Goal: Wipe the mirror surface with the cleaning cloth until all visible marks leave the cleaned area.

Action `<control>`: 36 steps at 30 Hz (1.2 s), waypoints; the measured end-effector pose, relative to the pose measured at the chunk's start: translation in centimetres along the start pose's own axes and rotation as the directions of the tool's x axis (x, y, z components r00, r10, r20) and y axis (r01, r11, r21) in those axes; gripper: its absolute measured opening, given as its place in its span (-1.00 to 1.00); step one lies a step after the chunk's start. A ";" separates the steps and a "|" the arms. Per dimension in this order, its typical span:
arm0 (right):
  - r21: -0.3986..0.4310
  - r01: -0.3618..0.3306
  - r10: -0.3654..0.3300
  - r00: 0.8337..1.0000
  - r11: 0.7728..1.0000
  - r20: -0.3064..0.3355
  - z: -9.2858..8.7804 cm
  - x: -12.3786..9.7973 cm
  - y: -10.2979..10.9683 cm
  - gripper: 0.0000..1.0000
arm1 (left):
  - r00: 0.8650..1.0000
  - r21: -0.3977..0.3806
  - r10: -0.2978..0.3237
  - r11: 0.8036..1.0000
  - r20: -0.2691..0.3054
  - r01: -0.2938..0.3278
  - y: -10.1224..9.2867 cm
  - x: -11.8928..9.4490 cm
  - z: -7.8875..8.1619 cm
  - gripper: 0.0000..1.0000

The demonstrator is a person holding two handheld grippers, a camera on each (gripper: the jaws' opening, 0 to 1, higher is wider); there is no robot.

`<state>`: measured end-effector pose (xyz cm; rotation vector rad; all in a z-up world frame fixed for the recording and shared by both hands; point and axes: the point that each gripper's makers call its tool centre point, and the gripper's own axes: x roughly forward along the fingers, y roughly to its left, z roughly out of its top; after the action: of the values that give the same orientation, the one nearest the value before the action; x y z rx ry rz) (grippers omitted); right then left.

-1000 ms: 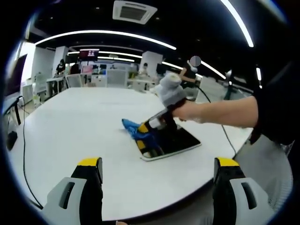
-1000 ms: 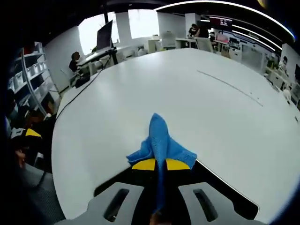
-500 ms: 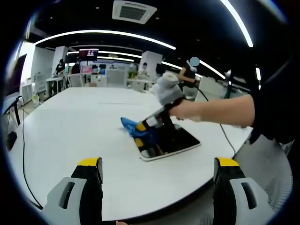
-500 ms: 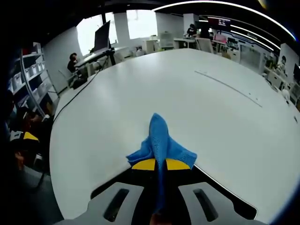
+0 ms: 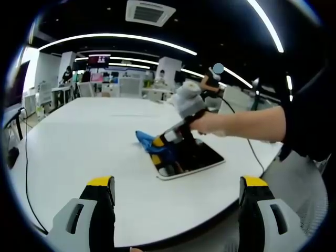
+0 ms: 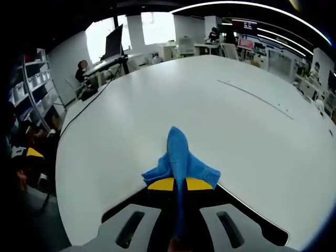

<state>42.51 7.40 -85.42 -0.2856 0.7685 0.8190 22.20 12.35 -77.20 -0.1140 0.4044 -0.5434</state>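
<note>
A dark rectangular mirror (image 5: 197, 157) with a pale frame lies flat on the white table (image 5: 79, 136). A blue cleaning cloth (image 5: 152, 144) rests at the mirror's left end, spilling onto the table. My right gripper (image 5: 167, 140), held by a bare forearm, is shut on that cloth and presses it down there. In the right gripper view the cloth (image 6: 179, 157) sticks out forward from between the shut yellow-tipped jaws of my right gripper (image 6: 180, 184), with the dark mirror (image 6: 247, 220) under them. My left gripper (image 5: 177, 184) hovers open near the table's front edge, well short of the mirror.
A black cable (image 5: 29, 194) runs along the table's left side. Desks, chairs, monitors and seated people (image 6: 83, 68) fill the office beyond the table. A thin seam line (image 6: 257, 98) crosses the far tabletop. A person's dark sleeve (image 5: 310, 126) enters from the right.
The right gripper with the cloth shifted slightly along the mirror's left end between one second ago and half a second ago; since then nothing visibly moved. The left gripper has stayed still.
</note>
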 end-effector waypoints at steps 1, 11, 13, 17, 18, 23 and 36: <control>0.001 0.000 0.000 1.000 1.000 0.000 0.0 -0.1 0.0 -0.99 | 1.000 0.000 0.000 1.000 0.000 0.000 0.0 0.0 0.0 0.99; 0.010 0.008 -0.008 1.000 1.000 -0.002 -0.5 -0.5 -1.0 -0.99 | 1.000 0.000 0.002 1.000 -0.001 -0.002 0.0 0.0 0.0 0.99; 0.013 0.012 -0.012 1.000 1.000 -0.003 -0.7 -0.7 -1.1 -0.99 | 1.000 0.000 0.002 1.000 -0.001 -0.002 0.0 0.0 0.0 0.99; 0.018 0.019 -0.019 1.000 1.000 -0.004 -1.1 -1.1 -1.4 -0.99 | 1.000 0.000 0.002 1.000 -0.002 -0.002 0.0 0.0 0.0 0.99; 0.018 0.021 -0.021 1.000 1.000 -0.004 -1.1 -1.1 -1.6 -0.99 | 1.000 0.001 0.002 1.000 -0.003 -0.002 0.0 0.0 -0.1 0.99; 0.024 0.027 -0.027 1.000 0.999 -0.005 -1.3 -1.4 -1.7 -0.99 | 1.000 0.000 0.003 1.000 -0.004 -0.003 0.0 0.1 -0.1 0.99; 0.059 0.050 -0.050 0.999 0.997 -0.001 -2.1 -2.4 -3.0 -0.99 | 1.000 0.002 -0.001 1.000 -0.005 0.001 0.0 0.1 -0.1 0.98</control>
<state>42.64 2.99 -85.31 -0.2511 0.7811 0.7478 22.21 12.28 -77.30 -0.1109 0.4087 -0.5451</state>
